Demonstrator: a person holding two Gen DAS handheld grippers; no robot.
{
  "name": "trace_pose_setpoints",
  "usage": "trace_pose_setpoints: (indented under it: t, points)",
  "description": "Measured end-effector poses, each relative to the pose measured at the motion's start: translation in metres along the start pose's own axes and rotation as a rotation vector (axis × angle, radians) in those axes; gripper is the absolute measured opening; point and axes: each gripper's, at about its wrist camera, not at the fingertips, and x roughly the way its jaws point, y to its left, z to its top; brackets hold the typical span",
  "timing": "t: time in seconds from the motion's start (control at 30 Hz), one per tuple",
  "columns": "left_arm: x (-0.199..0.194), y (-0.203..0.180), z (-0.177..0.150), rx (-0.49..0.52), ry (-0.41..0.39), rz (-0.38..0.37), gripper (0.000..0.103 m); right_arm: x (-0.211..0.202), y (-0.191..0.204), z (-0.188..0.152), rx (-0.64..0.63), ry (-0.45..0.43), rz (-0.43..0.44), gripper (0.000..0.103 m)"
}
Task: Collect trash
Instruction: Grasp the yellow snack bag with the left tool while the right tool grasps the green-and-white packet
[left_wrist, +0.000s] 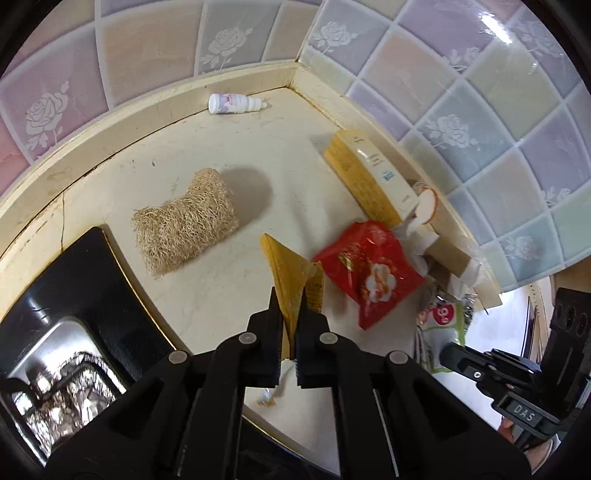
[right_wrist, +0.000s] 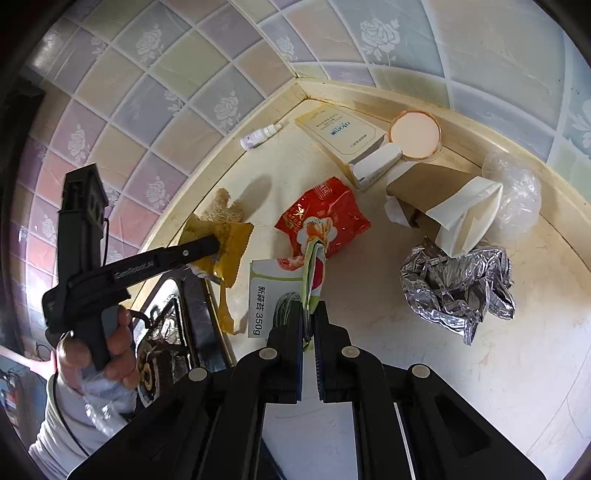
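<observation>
My left gripper (left_wrist: 289, 295) is shut on a yellow wrapper (left_wrist: 288, 269) and holds it above the cream counter (left_wrist: 221, 280); the wrapper also shows in the right wrist view (right_wrist: 229, 251). My right gripper (right_wrist: 309, 306) is shut on a white and green bag (right_wrist: 273, 288), held above the counter. A red snack packet (left_wrist: 369, 273) lies just beyond both grippers and shows in the right wrist view (right_wrist: 321, 218). A yellow box (left_wrist: 369, 173), a brown paper bag (right_wrist: 436, 195), crumpled foil (right_wrist: 458, 288) and a small white bottle (left_wrist: 236, 103) lie on the counter.
A loofah scrubber (left_wrist: 184, 221) lies left of the left gripper. A black stove with foil liner (left_wrist: 66, 354) sits at the lower left. A round lid (right_wrist: 415, 134) and clear plastic (right_wrist: 513, 192) rest by the tiled wall (right_wrist: 184, 92) in the corner.
</observation>
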Motion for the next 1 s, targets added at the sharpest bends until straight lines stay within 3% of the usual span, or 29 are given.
trace_pose_setpoints:
  t: [0.43,0.7,1.0]
  points:
    - [-0.08,-0.061,-0.067,0.048,-0.054,0.054,0.002,-0.072,0.01,-0.031,-0.095,-0.035,0.047,0.005]
    - [-0.13,-0.12,-0.14,0.083,-0.141,0.111,0.002,-0.14,0.006,-0.074,-0.192,-0.052,0.077,0.005]
    - [-0.156,-0.192,-0.234,0.086,-0.196,0.148,0.002,-0.213,-0.026,-0.144,-0.279,-0.071,0.102,0.005]
